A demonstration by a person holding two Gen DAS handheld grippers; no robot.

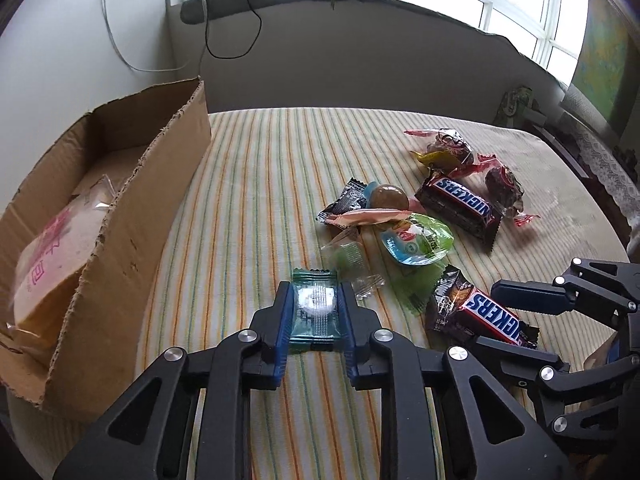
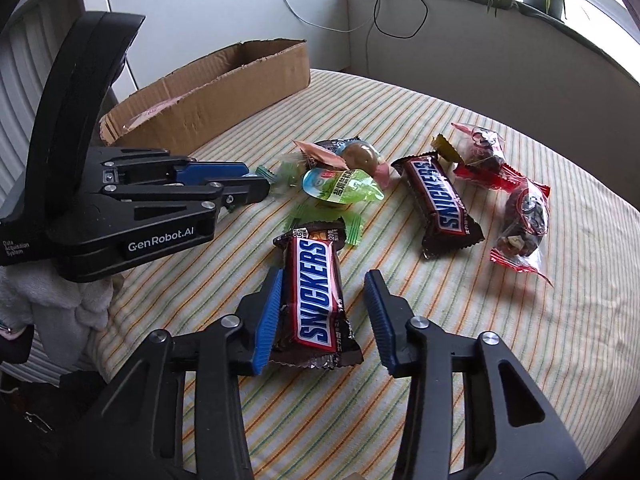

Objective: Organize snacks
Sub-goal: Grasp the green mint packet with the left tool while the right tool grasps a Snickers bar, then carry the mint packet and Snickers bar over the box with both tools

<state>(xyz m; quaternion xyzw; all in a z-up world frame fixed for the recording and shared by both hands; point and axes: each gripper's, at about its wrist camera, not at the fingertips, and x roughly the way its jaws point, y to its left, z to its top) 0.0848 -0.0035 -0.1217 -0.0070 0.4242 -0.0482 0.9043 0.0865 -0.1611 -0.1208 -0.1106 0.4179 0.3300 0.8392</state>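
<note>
Nearest in the left wrist view, the left gripper [image 1: 315, 312] is clamped on a small teal-wrapped candy [image 1: 314, 305]; both blue pads press the wrapper's long edges, and the candy lies low over the striped tablecloth [image 1: 248, 208], apparently gripped across its narrow width so that it can be lifted clear.

To its right, the right gripper [image 2: 325, 316] straddles the near Snickers bar [image 2: 316, 300]. Its left pad touches the bar's edge, while its right pad stands apart from it, so the jaws are not yet clamped and the bar rests on the cloth. The bar lies lengthwise between the fingers, which suits a grip across its short side.

Beyond both claws lies the loose heap of snacks: a green-lidded jelly cup [image 1: 416, 240], a round brown sweet [image 1: 388, 196], a second Snickers bar [image 2: 440, 204] and red-wrapped dried-fruit packets [image 2: 520, 212], farther right.

Far left stands the open cardboard box [image 1: 120, 208], its near wall torn low; a pink-printed packet [image 1: 48, 264] already lies inside. Judging by the task, this box is the likely destination, and the left claw is the nearer to it.
</note>
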